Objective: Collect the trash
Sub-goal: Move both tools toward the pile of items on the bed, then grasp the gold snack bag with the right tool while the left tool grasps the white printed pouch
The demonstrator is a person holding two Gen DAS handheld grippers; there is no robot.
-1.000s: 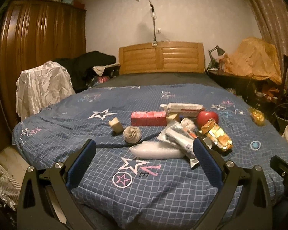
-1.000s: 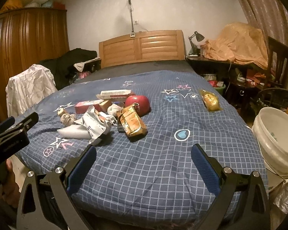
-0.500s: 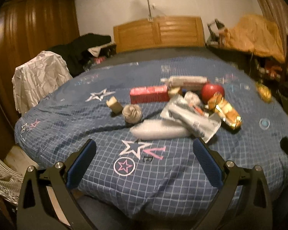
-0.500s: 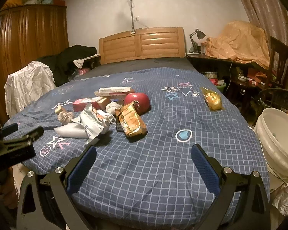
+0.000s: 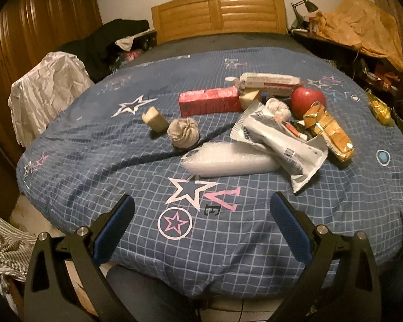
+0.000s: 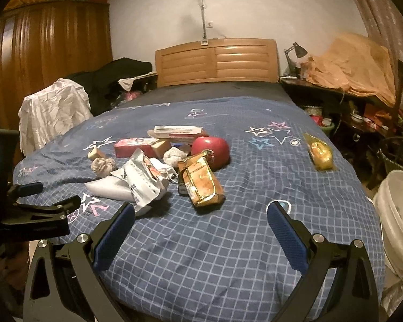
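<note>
Comparing left wrist view with earlier: left gripper (image 5: 201,214) has come nearer the bed (image 5: 255,241), fingers spread, holding nothing; bubble wrap (image 5: 228,158) and white pouch (image 5: 279,142) now loom larger just ahead; right wrist view: right gripper (image 6: 200,224) barely shifted, spread, empty; gold wrapper (image 6: 201,182) ahead, white bucket (image 6: 397,214) at right.

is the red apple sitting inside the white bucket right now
No, the red apple lies on the blue bedspread among the wrappers, while the white bucket stands beside the bed.
</note>
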